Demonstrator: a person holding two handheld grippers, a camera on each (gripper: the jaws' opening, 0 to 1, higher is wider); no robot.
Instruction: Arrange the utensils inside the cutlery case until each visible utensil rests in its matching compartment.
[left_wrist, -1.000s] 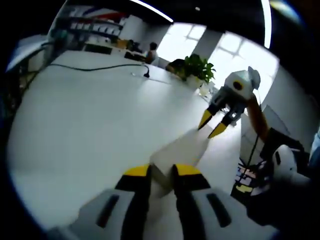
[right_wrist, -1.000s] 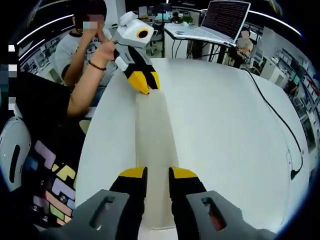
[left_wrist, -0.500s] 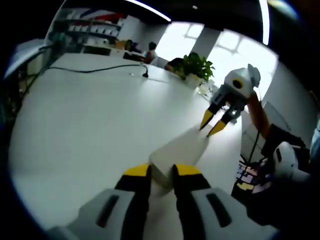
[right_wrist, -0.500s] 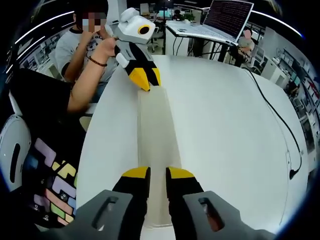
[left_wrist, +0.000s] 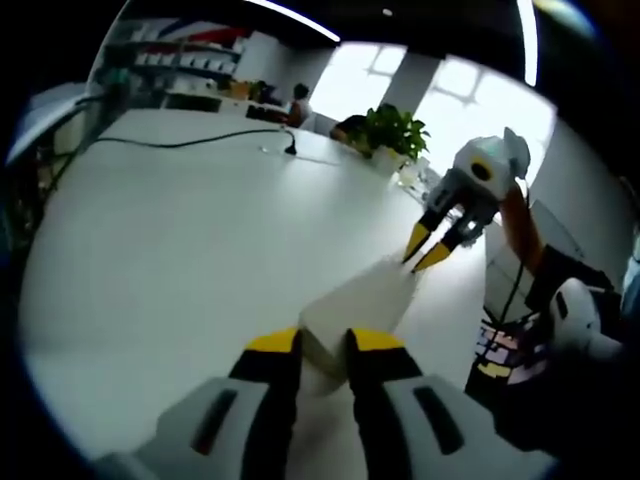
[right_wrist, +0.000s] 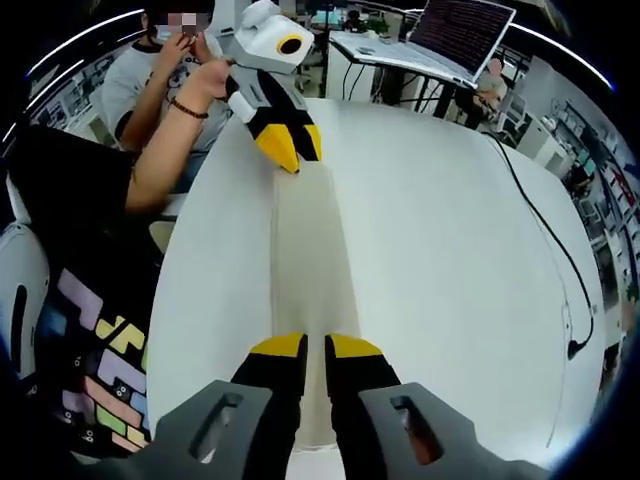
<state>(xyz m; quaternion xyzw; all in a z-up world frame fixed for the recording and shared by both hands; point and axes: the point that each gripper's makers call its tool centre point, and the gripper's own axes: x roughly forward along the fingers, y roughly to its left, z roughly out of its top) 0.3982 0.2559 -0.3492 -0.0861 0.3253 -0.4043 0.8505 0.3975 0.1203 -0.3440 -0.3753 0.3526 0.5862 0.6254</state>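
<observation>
Both ends of the case (right_wrist: 312, 262) are being pinched: left gripper (left_wrist: 323, 345) and right gripper (right_wrist: 315, 349) seemingly closed on it. I am positioning; opening comes next.

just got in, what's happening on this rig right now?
A person holds a two-jaw gripper in each hand at opposite ends of a long, pale cutlery case lying on the white table. The left gripper has its jaws closed on one end of the case; the right gripper pinches the other end. No utensils can be made out; the case looks closed or too washed out to read. A black cable lies farther off on the table.
</observation>
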